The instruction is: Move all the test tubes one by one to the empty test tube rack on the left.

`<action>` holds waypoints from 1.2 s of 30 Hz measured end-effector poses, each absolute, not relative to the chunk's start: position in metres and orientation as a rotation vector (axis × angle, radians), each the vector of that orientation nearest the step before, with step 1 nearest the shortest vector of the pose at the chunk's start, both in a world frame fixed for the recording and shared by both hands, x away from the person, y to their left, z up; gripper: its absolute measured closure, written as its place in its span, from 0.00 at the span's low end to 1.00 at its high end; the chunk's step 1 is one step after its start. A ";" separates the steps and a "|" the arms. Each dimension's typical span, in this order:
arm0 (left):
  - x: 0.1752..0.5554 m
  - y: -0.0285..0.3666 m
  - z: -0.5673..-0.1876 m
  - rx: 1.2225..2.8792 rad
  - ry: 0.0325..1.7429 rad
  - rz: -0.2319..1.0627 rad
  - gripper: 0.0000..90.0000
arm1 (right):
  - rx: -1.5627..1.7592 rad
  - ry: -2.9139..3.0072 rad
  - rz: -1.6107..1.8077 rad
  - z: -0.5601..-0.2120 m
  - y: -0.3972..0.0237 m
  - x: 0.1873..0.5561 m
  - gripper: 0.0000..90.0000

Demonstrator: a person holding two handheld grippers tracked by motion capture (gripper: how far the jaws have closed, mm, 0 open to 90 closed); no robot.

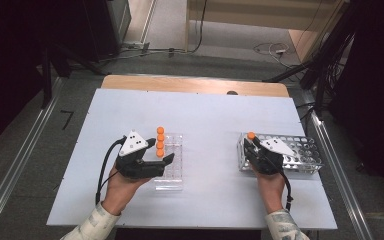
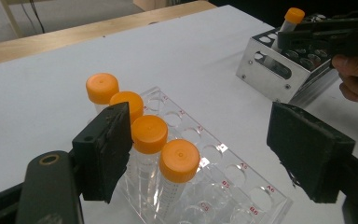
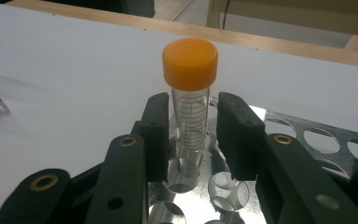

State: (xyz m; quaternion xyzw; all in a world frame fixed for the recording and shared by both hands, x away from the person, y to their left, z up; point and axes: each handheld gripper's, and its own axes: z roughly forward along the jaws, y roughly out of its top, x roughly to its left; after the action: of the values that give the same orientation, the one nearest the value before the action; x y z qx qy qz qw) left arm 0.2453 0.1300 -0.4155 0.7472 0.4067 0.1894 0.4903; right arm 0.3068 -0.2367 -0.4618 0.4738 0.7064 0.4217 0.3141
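Note:
A clear plastic rack [image 1: 174, 172] [image 2: 242, 184] holds a row of several orange-capped tubes [image 1: 160, 142] [image 2: 149, 134]. My left gripper [image 1: 162, 162] [image 2: 207, 149] stands open over this rack, its left pad right beside the row and nothing gripped. At the right, a metal rack [image 1: 300, 150] [image 2: 265, 70] [image 3: 307, 135] holds one upright orange-capped tube [image 1: 250, 135] [image 2: 292, 16] [image 3: 190, 65] in a corner hole. My right gripper [image 1: 252, 144] [image 3: 192, 135] has its jaws on either side of this tube below the cap, with a thin gap at each pad.
Both racks sit on a white board [image 1: 205, 115] laid over a wooden table [image 1: 190, 84]. The metal rack's other holes are empty, as is most of the clear rack. Cables and dark equipment stand on the floor beyond the table.

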 end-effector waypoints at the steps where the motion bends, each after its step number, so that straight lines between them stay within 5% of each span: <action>1: 0.245 0.130 -0.415 1.815 0.986 0.462 0.25 | 1.254 1.870 1.110 -0.462 -0.236 0.307 0.70; 6: 0.245 0.130 -0.415 1.820 0.978 0.459 0.26 | 1.242 1.870 1.094 -0.463 -0.236 0.307 0.79; 36: 0.244 0.129 -0.415 1.812 0.969 0.461 0.25 | 1.151 1.770 1.136 -0.435 -0.236 0.291 0.80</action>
State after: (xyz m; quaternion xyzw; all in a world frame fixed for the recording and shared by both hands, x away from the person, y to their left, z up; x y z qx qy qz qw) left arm 0.2439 0.1288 -0.4146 0.7477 0.3997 0.1900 0.4950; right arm 0.2905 -0.2360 -0.4350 0.4474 0.6879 0.4412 0.3634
